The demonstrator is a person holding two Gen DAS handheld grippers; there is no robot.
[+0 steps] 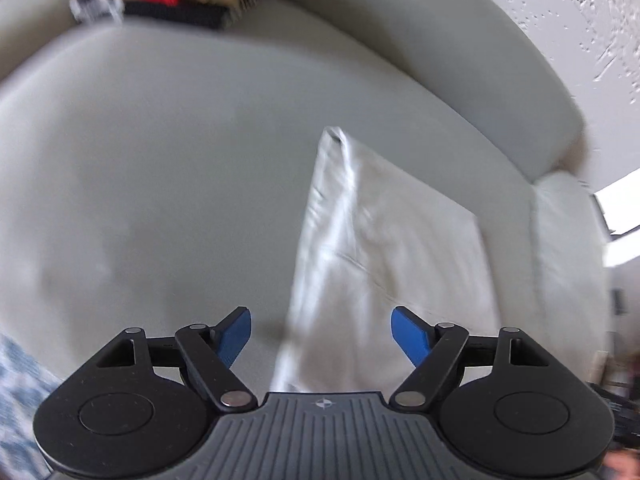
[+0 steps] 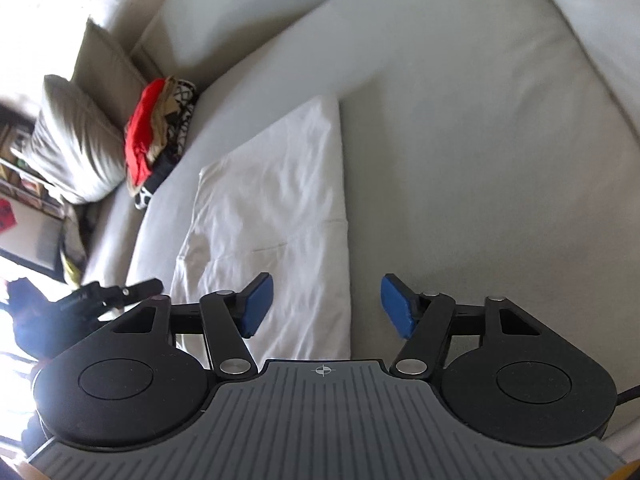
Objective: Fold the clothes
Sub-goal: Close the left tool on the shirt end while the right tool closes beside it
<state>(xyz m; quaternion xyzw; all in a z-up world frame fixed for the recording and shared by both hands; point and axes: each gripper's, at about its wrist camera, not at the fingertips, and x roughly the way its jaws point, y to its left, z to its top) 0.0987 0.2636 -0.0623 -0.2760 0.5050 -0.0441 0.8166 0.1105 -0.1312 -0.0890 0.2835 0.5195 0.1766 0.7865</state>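
Left gripper (image 1: 321, 334) blurred; right view alone shows pillow (image 2: 76, 140).

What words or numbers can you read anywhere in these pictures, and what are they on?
No words or numbers can be read anywhere.
Each gripper base carries only a small crosshair mark, a sign, not letters.
The red sign at the far left edge has dark marks, too blurred to read.
The black-and-white cloth in the clothes pile shows a pattern, not writing.
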